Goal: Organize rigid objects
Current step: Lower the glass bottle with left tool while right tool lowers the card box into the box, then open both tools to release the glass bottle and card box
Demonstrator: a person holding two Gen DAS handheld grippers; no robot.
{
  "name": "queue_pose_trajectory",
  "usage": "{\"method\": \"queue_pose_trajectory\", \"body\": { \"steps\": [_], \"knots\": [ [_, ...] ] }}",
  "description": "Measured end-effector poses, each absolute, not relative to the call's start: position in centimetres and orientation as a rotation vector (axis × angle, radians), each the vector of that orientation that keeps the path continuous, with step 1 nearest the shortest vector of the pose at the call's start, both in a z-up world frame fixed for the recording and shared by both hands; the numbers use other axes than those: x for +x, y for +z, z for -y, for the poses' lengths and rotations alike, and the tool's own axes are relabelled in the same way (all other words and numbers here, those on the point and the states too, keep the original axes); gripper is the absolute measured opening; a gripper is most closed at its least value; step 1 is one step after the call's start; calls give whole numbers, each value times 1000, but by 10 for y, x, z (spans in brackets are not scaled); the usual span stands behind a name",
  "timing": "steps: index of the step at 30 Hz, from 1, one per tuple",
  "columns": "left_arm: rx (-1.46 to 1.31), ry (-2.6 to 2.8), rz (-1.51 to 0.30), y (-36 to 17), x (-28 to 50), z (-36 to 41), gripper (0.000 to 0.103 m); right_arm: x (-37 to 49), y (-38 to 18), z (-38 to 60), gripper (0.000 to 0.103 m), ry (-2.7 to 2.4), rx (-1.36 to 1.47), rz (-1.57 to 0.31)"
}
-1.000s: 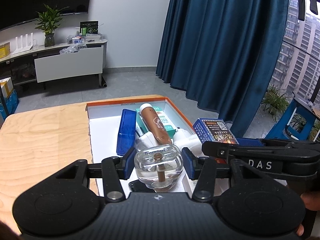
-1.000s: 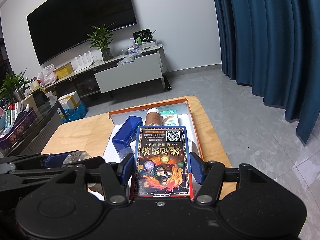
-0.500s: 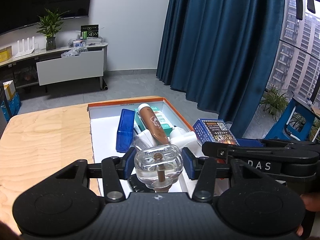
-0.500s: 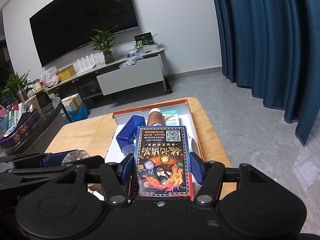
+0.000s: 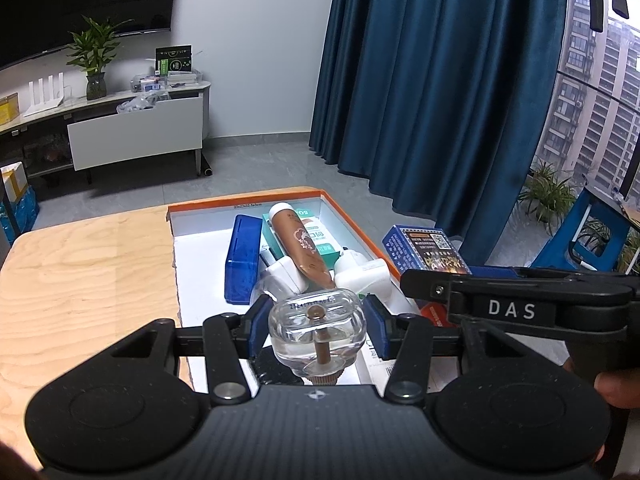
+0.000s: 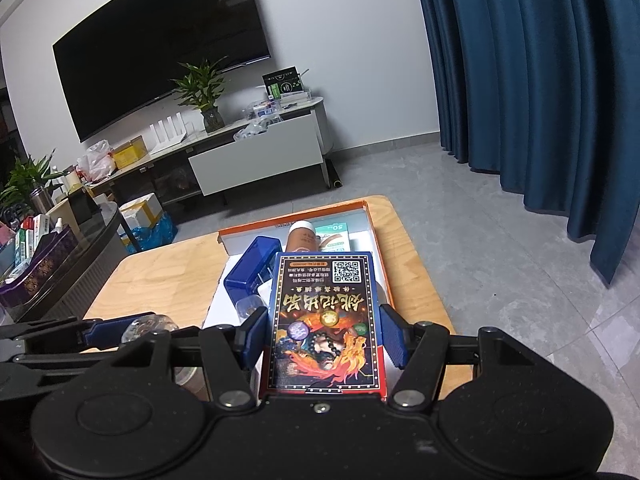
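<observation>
Presently: both tongs loaded over the orange-rimmed tray [image 5: 352, 222].
Left tongs [image 5: 316, 330] clamp clear bottle [image 5: 317, 328], lower centre; right tongs [image 6: 322, 338] clamp card box [image 6: 326, 320]; risk: smooth glass slipping, or crowded tray jamming placement.

Bare box floor [image 5: 200, 276] left of blue case [image 5: 241, 258]; clutter rightward.

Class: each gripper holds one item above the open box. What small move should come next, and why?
Probably lower the left gripper, shut on the glass bottle, onto the bare white floor of the box, left of the blue case. That spot looks free, while the right gripper with its card box hangs over the crowded side.
</observation>
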State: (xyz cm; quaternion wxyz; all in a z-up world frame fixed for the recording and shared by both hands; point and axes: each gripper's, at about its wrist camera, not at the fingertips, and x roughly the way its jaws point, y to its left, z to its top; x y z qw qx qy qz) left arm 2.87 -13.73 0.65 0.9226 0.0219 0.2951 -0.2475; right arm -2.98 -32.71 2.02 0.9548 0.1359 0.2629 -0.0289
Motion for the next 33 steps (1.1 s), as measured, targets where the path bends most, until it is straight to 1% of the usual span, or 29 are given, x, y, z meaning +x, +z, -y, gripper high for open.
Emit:
{"method": "queue_pose_trajectory", "body": {
  "steps": [5,33],
  "knots": [
    [50,-513,-608,6,33,139,50,-25,20,328,71,-52,274,-537],
    [43,-503,-661,2,43,138,50,60,15,326,71,-15,235,-605]
  ]
}}
